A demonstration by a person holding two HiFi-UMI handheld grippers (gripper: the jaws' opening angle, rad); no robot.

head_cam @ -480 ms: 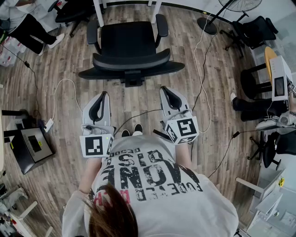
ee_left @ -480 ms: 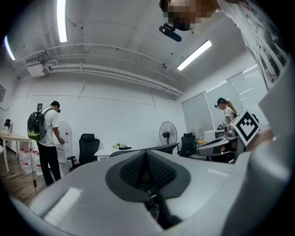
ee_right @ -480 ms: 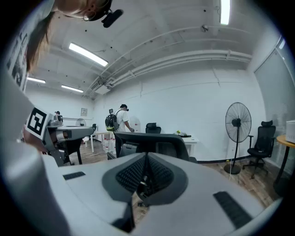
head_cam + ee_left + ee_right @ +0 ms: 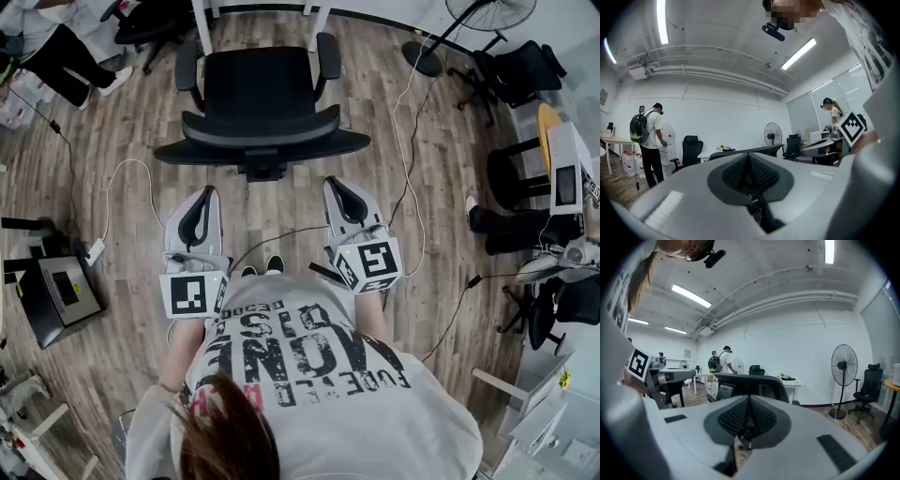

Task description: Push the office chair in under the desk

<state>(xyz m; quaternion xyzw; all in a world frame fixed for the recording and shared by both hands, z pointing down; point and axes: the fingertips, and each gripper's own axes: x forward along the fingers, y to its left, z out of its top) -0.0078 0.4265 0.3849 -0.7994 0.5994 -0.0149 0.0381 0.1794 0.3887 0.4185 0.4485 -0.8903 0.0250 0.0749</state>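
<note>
Holding left hand-held gripper point(image 4: 210, 194) clenched, jaws together on nothing. Holding right hand-held gripper point(image 4: 334, 184) clenched too, likewise empty. Pointing both roughly level at the office chair point(image 4: 259, 94), apart from it, not touching. Finding that chair just far of the tips, centred, backrest point(image 4: 262, 139) turned to the near side, seat point(image 4: 258, 80) heading toward the bench point(image 4: 201, 24). Seeing only white legs of the bench at the far edge, top probably out of frame, so not calling how far under the seat already sits. Expecting easy rolling on the wood floor point(image 4: 141, 159): bulky and fairly heavy, presumably riding on casters, swivelling if pushed off-centre. Judging the backrest as curved, firm at the rim, giving a little in the middle. Planning on pressing both closed tips against the backrest's upper rim, one left and one right of centre, pushing evenly toward the far side. Watching for the armrests point(image 4: 326, 52) catching the bench legs.
</note>
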